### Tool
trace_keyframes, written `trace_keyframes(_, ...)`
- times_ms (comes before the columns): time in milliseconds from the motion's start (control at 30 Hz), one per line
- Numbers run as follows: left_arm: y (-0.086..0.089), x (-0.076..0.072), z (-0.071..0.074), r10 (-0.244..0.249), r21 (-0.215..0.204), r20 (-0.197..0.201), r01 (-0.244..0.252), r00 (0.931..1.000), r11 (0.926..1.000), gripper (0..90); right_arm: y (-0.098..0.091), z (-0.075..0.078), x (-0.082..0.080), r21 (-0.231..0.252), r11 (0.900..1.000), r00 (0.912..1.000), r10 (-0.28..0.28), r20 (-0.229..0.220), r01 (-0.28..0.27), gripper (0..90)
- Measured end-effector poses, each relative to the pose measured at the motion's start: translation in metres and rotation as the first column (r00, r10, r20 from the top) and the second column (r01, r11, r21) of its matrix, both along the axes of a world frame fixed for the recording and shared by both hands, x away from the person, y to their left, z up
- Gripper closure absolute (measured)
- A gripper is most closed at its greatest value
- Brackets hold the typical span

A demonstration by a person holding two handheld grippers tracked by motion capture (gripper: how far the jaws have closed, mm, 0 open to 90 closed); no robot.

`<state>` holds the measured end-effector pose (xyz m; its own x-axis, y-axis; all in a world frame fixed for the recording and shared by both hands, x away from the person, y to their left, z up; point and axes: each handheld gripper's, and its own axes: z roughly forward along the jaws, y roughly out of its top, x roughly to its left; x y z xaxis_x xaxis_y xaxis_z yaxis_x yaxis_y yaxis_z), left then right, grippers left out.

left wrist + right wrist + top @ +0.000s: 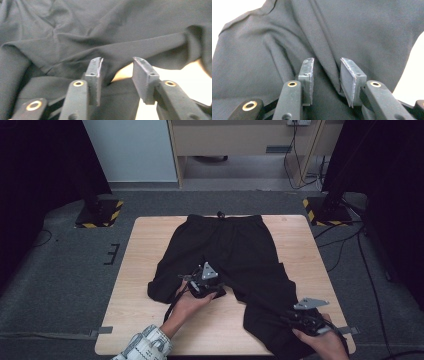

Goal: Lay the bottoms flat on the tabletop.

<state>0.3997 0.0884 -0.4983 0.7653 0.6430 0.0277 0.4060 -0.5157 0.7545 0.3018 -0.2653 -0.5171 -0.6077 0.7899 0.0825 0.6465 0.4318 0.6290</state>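
A: Start with the tools. What do the jaws look like?

B: The left gripper [117, 72] has two flat, dull black metal pads on hinged black links with brass-ringed pivots. The jaws stand apart, released, and nothing is pinched between them; a wedge of pale tabletop shows in the gap.

A: And the other one?

B: The right gripper [327, 75] is the same build, with scuffed pad edges. Its jaws are also parted. A soft ridge of cloth rises into the gap, but the pads do not press on it.

A: How are the hands posed?

B: From above, the left hand [192, 301] reaches forward from a patterned white sleeve [145, 347], the grey three-cornered plate on top of its gripper. The right hand [322, 340] sits low at the table's near right corner, its gripper lying nearly level and pointing left.

A: Where is the garment?

B: The black soft-knit trousers [235, 250] lie spread on the light wooden square table [145, 265], waistband at the far edge, legs running towards the person. The matte fabric is creased in loose folds. The left gripper sits at the inner edge of the left leg, near the crotch; the right gripper is over the hem end of the right leg.
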Motion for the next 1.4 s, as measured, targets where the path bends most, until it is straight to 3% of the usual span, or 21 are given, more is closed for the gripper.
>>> trace_keyframes(133,-0.002,-0.009,0.001,-0.016,-0.004,0.003,0.016,0.9999,0.9999,52.5,-0.008,0.005,-0.029,-0.043,0.9978,0.9981,0.049,-0.037,-0.051,60.5)
trace_keyframes(200,-0.004,-0.01,0.001,-0.017,-0.012,0.015,0.017,0.9997,0.9998,51.3,-0.01,0.011,-0.035,-0.017,0.9977,0.9979,0.065,-0.007,-0.065,56.9)
trace_keyframes(233,-0.004,-0.01,0.001,-0.016,-0.012,0.016,0.016,0.9997,0.9998,51.3,-0.01,0.014,-0.035,0.002,0.9979,0.9979,0.065,0.008,-0.065,55.7)
trace_keyframes(300,-0.005,-0.009,-0.002,-0.008,0.002,0.016,0.008,0.9998,1.0,50.8,-0.007,0.021,-0.025,0.047,0.9984,0.9964,0.028,0.079,-0.032,54.6)
trace_keyframes(400,-0.006,-0.004,-0.006,0.008,0.007,0.007,-0.008,0.9999,0.9999,51.6,0.006,0.018,-0.003,0.05,0.9981,0.9928,0.03,0.116,-0.036,52.4)
trace_keyframes(533,-0.005,-0.002,-0.008,0.028,0.0,0.004,-0.028,0.9996,0.9996,53.4,0.021,0.005,0.025,0.031,0.9995,0.9929,-0.006,0.118,0.002,51.7)
trace_keyframes(600,-0.005,-0.002,-0.008,0.027,0.001,0.009,-0.027,0.9996,0.9996,53.6,0.025,0.0,0.031,0.004,1.0,0.9939,-0.005,0.11,0.004,51.7)
trace_keyframes(667,-0.003,-0.003,-0.007,0.026,-0.005,0.007,-0.026,0.9996,0.9997,54.6,0.03,-0.005,0.03,-0.031,0.9995,0.9957,0.007,0.092,-0.004,51.9)
trace_keyframes(733,-0.001,-0.005,-0.005,0.023,-0.011,0.007,-0.023,0.9997,0.9997,55.1,0.032,-0.007,0.024,-0.013,0.9998,0.9955,0.016,0.093,-0.015,51.8)
trace_keyframes(867,0.002,-0.008,-0.001,0.022,-0.022,0.007,-0.022,0.9997,0.9995,55.0,0.038,-0.004,0.009,-0.029,0.9977,0.996,0.063,0.064,-0.061,52.5)
trace_keyframes(933,0.003,-0.009,0.0,0.023,-0.029,0.01,-0.023,0.9997,0.9993,54.5,0.039,0.002,0.005,-0.015,0.9986,0.9935,0.052,0.101,-0.051,56.3)
trace_keyframes(1000,0.003,-0.01,0.001,0.023,-0.039,0.008,-0.023,0.9997,0.999,53.9,0.044,0.017,0.003,0.04,0.9968,0.9845,0.062,0.164,-0.07,64.5)
trace_keyframes(1100,0.002,-0.01,0.0,0.025,-0.036,0.002,-0.025,0.9997,0.9991,52.6,0.052,0.024,0.007,0.018,0.9964,0.9788,0.078,0.189,-0.083,66.3)
trace_keyframes(1167,0.001,-0.01,-0.001,0.022,-0.031,0.002,-0.022,0.9998,0.9993,52.0,0.05,0.025,0.016,0.013,0.9989,0.9797,0.04,0.196,-0.044,63.4)
trace_keyframes(1233,0.001,-0.011,0.0,0.02,-0.03,0.006,-0.02,0.9998,0.9994,52.0,0.036,0.022,0.028,0.012,0.999,0.9782,-0.044,0.203,0.042,61.3)
trace_keyframes(1333,0.002,-0.01,-0.002,0.022,-0.024,-0.001,-0.022,0.9998,0.9995,52.4,0.005,0.016,0.044,-0.009,0.9827,0.9636,-0.18,0.198,0.185,57.7)
trace_keyframes(1400,0.002,-0.01,-0.003,0.024,-0.018,-0.004,-0.024,0.9997,0.9995,52.8,-0.009,0.01,0.051,-0.006,0.9742,0.9592,-0.221,0.177,0.225,54.8)
